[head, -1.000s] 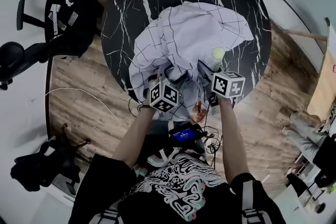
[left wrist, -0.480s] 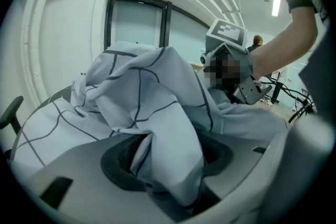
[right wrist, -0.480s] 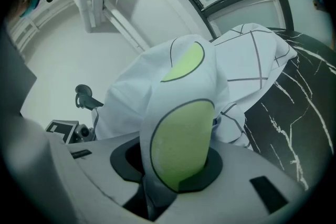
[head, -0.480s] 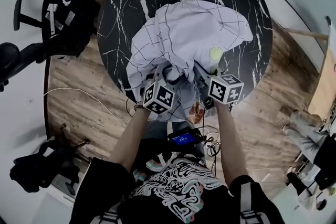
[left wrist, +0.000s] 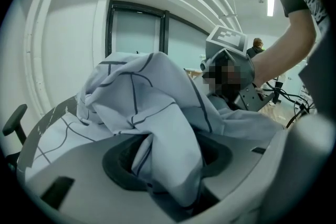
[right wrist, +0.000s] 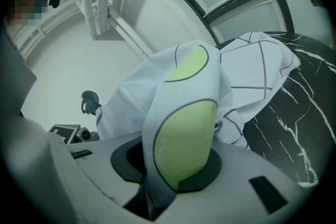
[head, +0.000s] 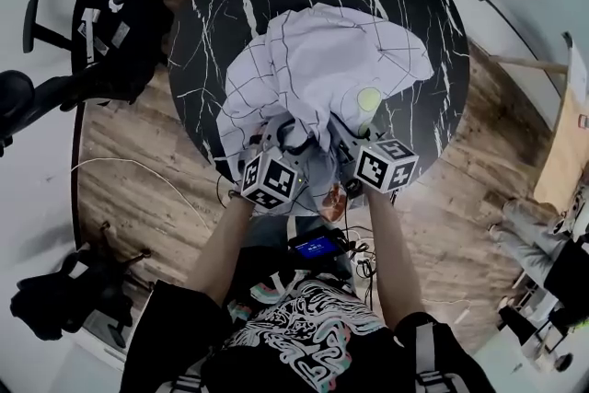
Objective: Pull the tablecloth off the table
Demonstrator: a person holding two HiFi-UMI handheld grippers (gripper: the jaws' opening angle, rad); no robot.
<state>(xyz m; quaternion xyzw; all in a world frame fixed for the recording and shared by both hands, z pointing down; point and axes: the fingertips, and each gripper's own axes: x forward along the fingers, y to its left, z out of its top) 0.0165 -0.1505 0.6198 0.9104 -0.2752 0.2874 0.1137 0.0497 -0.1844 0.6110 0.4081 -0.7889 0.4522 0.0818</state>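
A white tablecloth (head: 322,69) with thin dark grid lines and a lime-green patch (head: 368,97) lies bunched on the round black marble table (head: 221,5). At the table's near edge my left gripper (head: 281,135) is shut on a fold of it, and the cloth fills the space between the jaws in the left gripper view (left wrist: 168,165). Beside it my right gripper (head: 342,132) is shut on the fold with the green patch (right wrist: 184,149). Both pairs of jaws have just been closing on the cloth. The pads are hidden under fabric.
A black office chair (head: 120,14) stands left of the table. On the wooden floor below the near edge lie cables (head: 120,166) and a device with a blue screen (head: 316,244). Dark gear (head: 55,304) sits at the lower left.
Both grippers have drawn back toward the person with the cloth in them. The cloth has bunched tighter and slid toward the near edge, baring more marble.
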